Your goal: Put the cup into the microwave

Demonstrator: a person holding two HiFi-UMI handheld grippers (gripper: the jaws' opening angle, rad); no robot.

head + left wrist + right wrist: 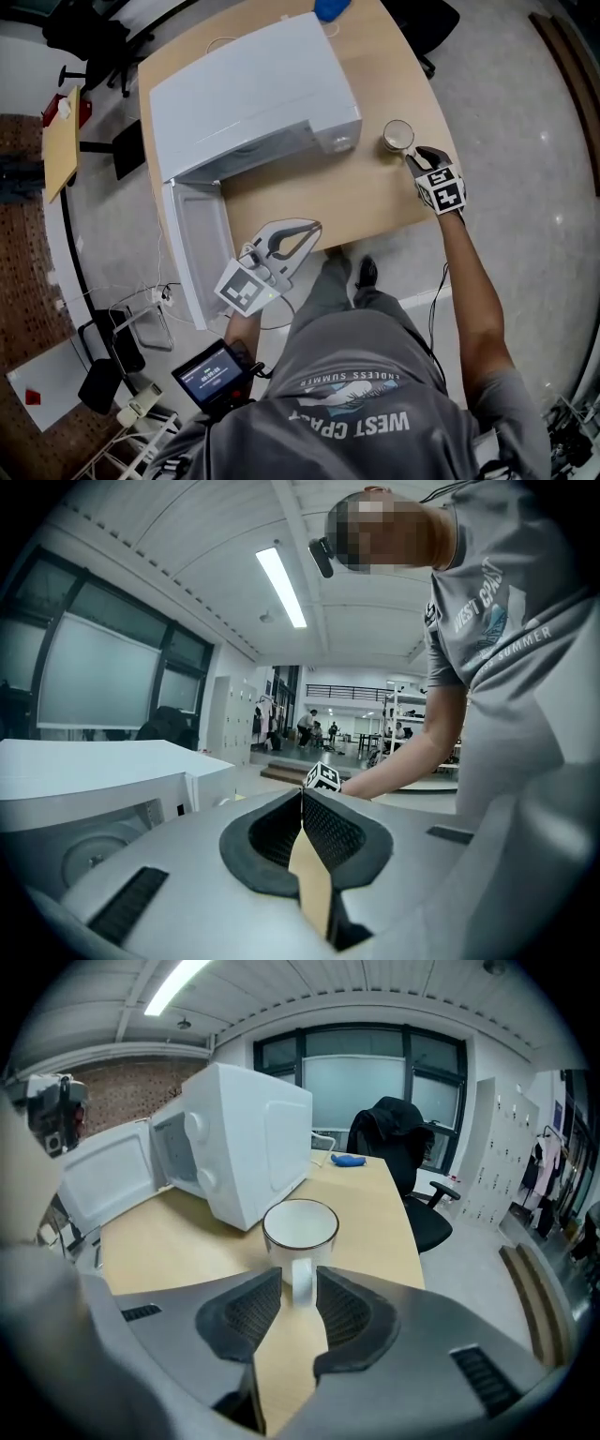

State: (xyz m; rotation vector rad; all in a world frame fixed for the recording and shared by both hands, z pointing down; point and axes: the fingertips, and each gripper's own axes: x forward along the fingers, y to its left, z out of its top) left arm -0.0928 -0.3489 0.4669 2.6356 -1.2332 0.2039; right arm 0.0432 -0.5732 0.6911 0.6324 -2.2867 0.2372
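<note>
A white cup (397, 136) with a dark rim stands upright on the wooden table (375, 192), just right of the white microwave (253, 89). The microwave's door (202, 253) hangs open past the table's left front edge. My right gripper (415, 155) is right at the cup. In the right gripper view the cup (300, 1225) is straight ahead with its handle (301, 1283) toward me. The right gripper (299, 1281) is open, the handle in the gap between its pads. My left gripper (314, 227) hovers over the table's front edge, shut and empty (302, 795).
A blue object (331, 9) lies at the table's far end. A black office chair (398, 1129) stands beyond the table. The open door (103, 1180) juts out on the microwave's (244, 1138) left. A small screen device (214, 373) and cables are on the floor at lower left.
</note>
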